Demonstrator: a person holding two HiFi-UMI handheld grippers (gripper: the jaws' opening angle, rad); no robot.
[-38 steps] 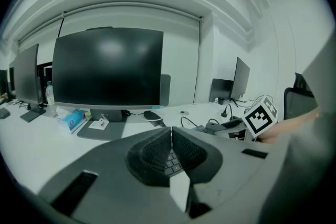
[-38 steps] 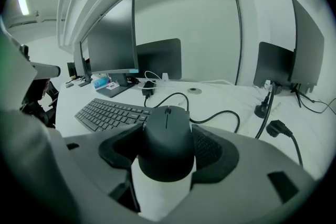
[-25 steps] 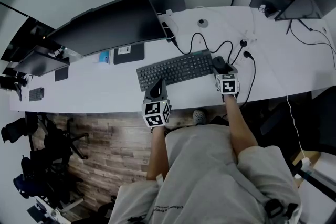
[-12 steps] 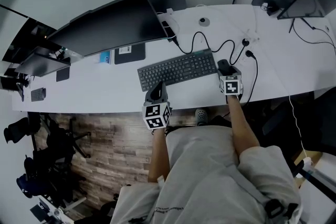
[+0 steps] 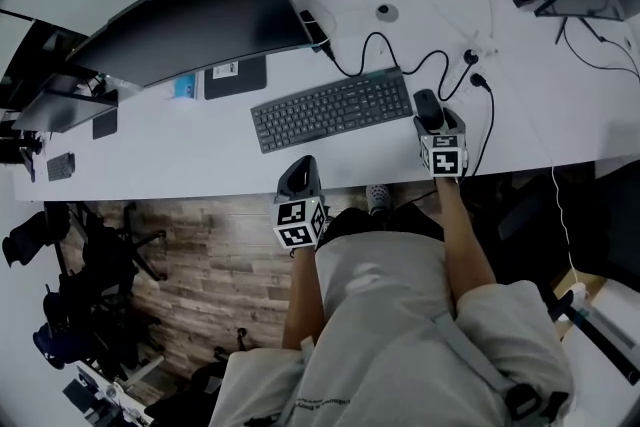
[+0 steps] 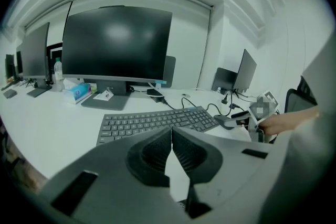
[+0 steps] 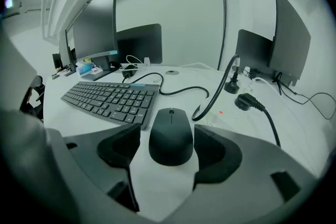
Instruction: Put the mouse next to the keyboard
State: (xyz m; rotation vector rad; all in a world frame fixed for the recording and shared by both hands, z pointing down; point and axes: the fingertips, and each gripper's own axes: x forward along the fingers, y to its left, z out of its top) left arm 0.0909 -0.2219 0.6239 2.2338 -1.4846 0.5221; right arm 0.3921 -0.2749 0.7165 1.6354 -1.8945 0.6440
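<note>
Mouse [image 7: 171, 136]: black, resting flat on the white table [image 5: 200, 160], just beside the right end of the keyboard [image 5: 332, 109], with its front pointing away from the person.
Keyboard: dark, lying in front of the monitor [image 5: 200, 25], roughly parallel to the near edge of the table.
Right gripper [image 7: 168, 150]: tilted down over the table, behind the mouse. Its fingers [image 7: 119, 150] stand wide apart and have just been opening. The mouse sits between them with a gap on each side, and no pad presses on it.
Left gripper [image 6: 171, 136]: at the near edge of the table, in front of the keyboard and well apart from the mouse. Its fingers are closed together with nothing between them.
Cable [image 7: 184, 93]: black, looping across the table beyond the keyboard's right end, near the mouse but not touching it.
Plug [image 7: 247, 102]: black, lying on the table to the right of the mouse.
</note>
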